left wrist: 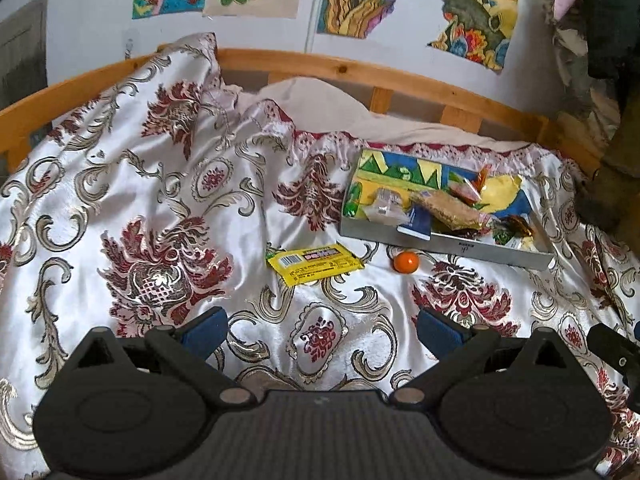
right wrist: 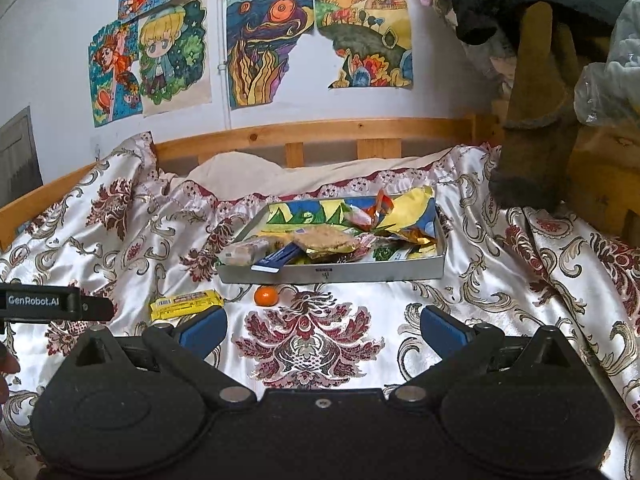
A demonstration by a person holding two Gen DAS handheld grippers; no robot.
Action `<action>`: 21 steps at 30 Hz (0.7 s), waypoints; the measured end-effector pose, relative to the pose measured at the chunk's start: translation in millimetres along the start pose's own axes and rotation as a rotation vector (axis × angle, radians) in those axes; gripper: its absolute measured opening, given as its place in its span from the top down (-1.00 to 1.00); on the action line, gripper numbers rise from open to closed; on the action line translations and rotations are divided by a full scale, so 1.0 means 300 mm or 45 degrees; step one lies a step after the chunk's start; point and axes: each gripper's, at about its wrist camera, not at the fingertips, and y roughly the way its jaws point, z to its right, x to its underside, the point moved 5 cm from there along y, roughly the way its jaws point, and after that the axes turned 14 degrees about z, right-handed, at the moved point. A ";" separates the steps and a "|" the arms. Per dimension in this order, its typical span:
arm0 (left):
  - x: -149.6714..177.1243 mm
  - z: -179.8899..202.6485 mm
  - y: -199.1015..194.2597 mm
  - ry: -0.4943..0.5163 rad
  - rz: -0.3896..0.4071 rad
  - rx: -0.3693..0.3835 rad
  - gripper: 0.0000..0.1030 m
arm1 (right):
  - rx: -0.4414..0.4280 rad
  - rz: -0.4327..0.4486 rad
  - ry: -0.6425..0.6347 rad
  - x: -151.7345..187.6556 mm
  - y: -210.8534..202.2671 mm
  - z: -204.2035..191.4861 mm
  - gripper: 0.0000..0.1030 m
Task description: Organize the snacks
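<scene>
Snack-filled tray; yellow bar, orange candy outside

A bed is covered by a glossy white bedspread patterned in red, backed by a wooden rail; colourful drawings are fixed to the white wall.

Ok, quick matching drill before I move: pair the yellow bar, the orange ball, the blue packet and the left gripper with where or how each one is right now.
Things:
1. yellow snack bar
2. small orange ball
3. blue packet
4. left gripper

Place or state:
A. leaning over the front wall of the grey tray
B. open, holding nothing
C. on the bedspread, farthest left
D. on the bedspread, just in front of the tray

Pairs: 1-C, 2-D, 3-A, 4-B
</scene>
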 end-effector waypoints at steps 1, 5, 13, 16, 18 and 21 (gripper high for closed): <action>-0.002 0.000 0.007 0.005 -0.005 0.005 -0.99 | 0.003 0.002 -0.003 0.000 0.001 0.000 -0.99; -0.014 0.010 0.040 0.051 -0.011 0.047 -0.99 | 0.002 0.003 0.011 0.000 0.011 0.004 -0.99; -0.051 0.011 0.107 0.114 0.064 0.184 -0.99 | -0.105 -0.024 -0.019 -0.020 0.072 -0.002 -0.99; -0.057 -0.002 0.134 0.103 0.108 0.229 -0.99 | -0.138 -0.008 -0.056 -0.032 0.111 -0.014 -0.99; -0.060 -0.003 0.162 0.119 0.105 0.245 -0.99 | -0.167 -0.001 -0.099 -0.029 0.149 -0.029 -0.99; -0.066 0.003 0.208 0.152 0.128 0.258 -0.99 | -0.179 0.001 -0.143 -0.022 0.216 -0.048 -0.99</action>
